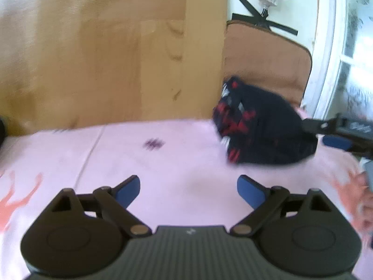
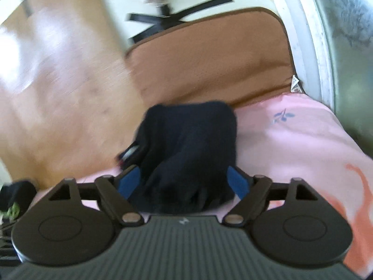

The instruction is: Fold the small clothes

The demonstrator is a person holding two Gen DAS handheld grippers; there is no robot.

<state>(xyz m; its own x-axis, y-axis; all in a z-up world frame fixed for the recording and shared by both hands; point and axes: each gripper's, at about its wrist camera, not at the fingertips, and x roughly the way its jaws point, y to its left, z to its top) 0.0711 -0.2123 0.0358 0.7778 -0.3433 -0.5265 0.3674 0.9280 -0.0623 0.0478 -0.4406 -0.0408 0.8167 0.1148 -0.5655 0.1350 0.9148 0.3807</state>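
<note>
Meanwhile, the right claw (image 2: 184, 180) straddled a bunched dark navy garment (image 2: 188, 144) on the pink sheet (image 2: 291, 137), fingers spread. Left claw (image 1: 188, 190) hung wide apart, holding nothing.

Dark navy garment (image 1: 265, 126) with red-white pattern lies bunched on pink sheet (image 1: 163, 163).

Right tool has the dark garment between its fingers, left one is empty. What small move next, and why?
Probably close the right tool on the dark garment: its fingers straddle the bunched cloth on the pink sheet but look unclosed. The left tool is open over bare sheet.
</note>
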